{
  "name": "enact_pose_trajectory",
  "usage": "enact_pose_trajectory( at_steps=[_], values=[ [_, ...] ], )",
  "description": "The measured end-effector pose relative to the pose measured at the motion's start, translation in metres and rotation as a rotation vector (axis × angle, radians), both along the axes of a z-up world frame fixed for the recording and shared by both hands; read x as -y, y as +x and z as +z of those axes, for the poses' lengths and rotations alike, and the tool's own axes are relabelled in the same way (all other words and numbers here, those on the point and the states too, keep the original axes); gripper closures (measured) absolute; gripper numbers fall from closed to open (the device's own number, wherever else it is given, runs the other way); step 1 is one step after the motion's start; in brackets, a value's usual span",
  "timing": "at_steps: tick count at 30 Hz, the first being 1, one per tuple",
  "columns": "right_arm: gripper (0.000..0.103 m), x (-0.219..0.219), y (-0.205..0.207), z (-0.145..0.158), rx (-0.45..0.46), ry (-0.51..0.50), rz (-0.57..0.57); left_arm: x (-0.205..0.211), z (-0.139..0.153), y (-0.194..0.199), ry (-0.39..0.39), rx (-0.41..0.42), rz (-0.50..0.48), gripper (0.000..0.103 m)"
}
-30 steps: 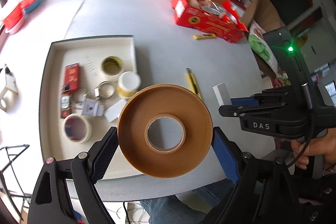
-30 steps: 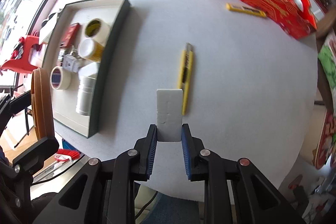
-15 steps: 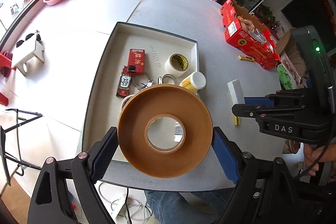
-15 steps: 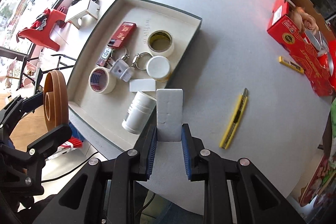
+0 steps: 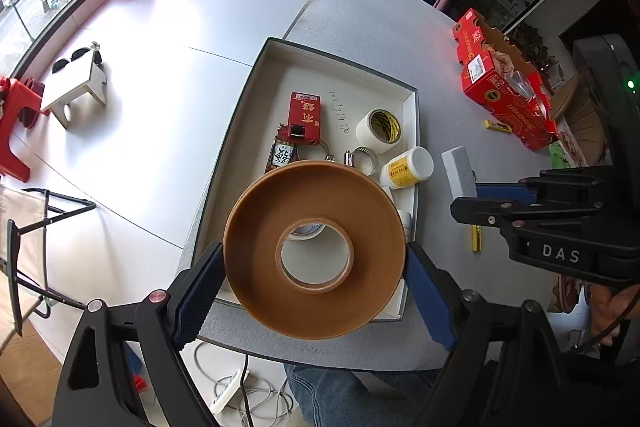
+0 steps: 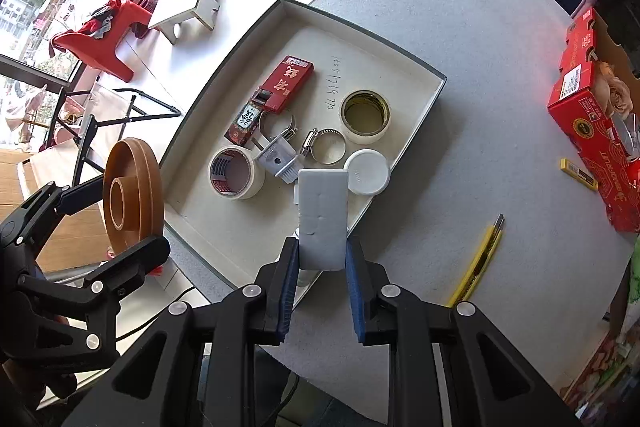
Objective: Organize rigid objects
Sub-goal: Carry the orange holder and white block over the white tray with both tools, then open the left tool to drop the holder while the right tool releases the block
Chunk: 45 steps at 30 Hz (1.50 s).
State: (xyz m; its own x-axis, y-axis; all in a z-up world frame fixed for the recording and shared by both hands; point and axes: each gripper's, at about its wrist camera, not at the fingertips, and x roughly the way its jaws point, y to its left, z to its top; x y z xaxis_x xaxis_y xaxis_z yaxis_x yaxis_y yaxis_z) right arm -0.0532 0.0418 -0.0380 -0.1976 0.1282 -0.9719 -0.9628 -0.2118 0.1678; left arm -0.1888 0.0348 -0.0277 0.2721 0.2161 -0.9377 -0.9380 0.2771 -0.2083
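Brown tape roll: large, face-on, clamped at 6 o'clock above tray. White foam block: rectangular, upright, clamped over tray's 5 o'clock edge.

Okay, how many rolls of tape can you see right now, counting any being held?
3. A big brown tape roll is held in the left claw; a white roll and a cream roll sit in the tray. Others may be hidden.

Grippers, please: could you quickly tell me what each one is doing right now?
Left gripper: closed on the brown tape roll.
Right gripper: closed on the white foam block.
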Motion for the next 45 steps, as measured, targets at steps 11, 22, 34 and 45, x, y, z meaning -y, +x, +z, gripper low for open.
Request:
enact_pose_trajectory(
  at_steps=[11,22,34,45],
  values=[
    [0.079,-0.002,-0.001,-0.003,-0.004,-0.012,-0.004,-0.003,-0.006,-0.002,-0.015,-0.013,0.004,0.014],
    [0.079,-0.003,0.001,-0.004,-0.011,-0.014,-0.033,-0.007,-0.007,-0.005,-0.012,-0.022,0.013,0.014],
    [0.079,-0.005,0.002,-0.005,-0.021,-0.013,-0.051,-0.018,-0.015,-0.002,-0.020,-0.049,0.005,0.014],
    [0.079,-0.023,-0.001,-0.016,-0.059,-0.048,-0.095,-0.038,-0.027,0.019,-0.016,-0.111,-0.019,0.014]
  ],
)
